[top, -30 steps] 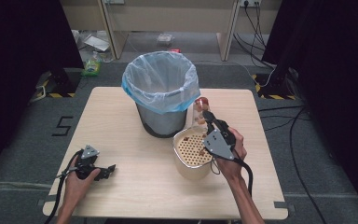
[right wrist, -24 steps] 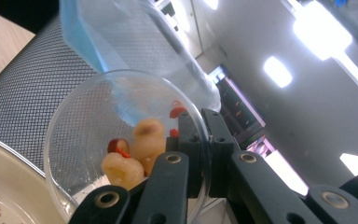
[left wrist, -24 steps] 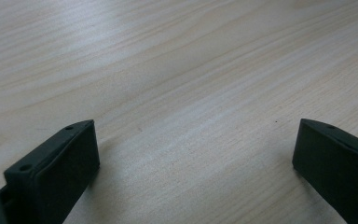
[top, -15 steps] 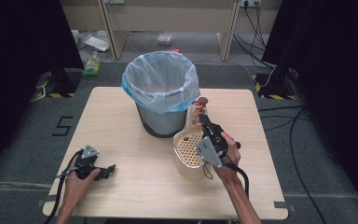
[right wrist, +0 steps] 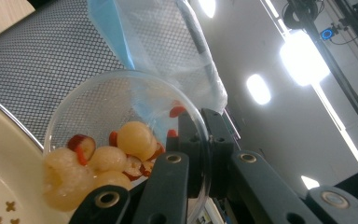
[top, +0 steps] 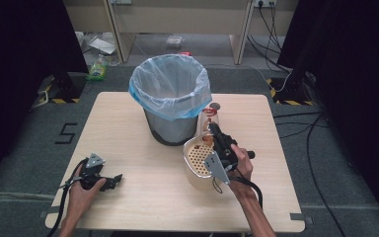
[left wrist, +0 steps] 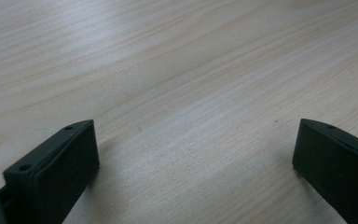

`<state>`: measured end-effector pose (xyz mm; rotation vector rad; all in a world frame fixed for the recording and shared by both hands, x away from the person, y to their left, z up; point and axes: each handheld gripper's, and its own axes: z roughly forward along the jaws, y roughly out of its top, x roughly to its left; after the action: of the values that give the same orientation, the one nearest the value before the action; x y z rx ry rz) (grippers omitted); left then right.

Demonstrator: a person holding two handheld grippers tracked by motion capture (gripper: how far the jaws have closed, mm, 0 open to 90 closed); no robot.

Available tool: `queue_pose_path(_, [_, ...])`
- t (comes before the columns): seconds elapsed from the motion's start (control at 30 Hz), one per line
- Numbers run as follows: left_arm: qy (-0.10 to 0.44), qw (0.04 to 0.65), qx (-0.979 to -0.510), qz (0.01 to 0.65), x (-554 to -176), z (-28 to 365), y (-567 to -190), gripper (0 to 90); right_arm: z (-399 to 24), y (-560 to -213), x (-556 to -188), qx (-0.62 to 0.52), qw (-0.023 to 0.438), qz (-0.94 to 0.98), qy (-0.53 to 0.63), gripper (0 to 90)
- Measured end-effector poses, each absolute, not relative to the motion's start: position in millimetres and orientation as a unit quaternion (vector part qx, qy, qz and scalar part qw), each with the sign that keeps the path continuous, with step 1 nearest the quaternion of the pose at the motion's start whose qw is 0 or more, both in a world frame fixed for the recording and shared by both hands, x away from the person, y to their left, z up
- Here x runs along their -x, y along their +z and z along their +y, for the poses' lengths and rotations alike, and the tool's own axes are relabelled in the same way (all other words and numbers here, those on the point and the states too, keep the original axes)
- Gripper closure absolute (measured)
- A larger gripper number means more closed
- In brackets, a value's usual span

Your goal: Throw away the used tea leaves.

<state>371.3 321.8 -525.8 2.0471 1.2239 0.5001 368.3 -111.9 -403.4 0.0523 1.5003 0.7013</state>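
Observation:
My right gripper (top: 216,133) is shut on a clear plastic cup (top: 208,118), held tilted just right of the bin. In the right gripper view the cup (right wrist: 121,116) lies on its side and holds pale round fruits (right wrist: 102,163) with red pieces, gathered toward its lower side. Beneath the cup sits a cream perforated strainer bowl (top: 197,160), whose rim (right wrist: 0,154) shows at lower left. My left gripper (top: 113,181) rests on the table at the front left; its jaws stand wide open (left wrist: 196,154) over bare wood with nothing between them.
A grey mesh bin (top: 170,94) lined with a blue-edged plastic bag stands at the table's centre back, close to the cup (right wrist: 42,56). The light wooden table (top: 128,138) has free room at left and front. Cables and furniture legs lie on the floor beyond.
The right hand has shifted a little left and down over the strainer bowl with the cup in its jaws. The left hand has stayed in place.

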Motion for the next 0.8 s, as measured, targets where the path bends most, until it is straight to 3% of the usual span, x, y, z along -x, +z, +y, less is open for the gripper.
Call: queue_pose_path(0.8, [0.193,0.345,-0.789,0.471,-371.3,321.8,-525.8,0.0,-111.7,-401.6,-363.4,0.009,0.710,0.642,0.289,88.5])
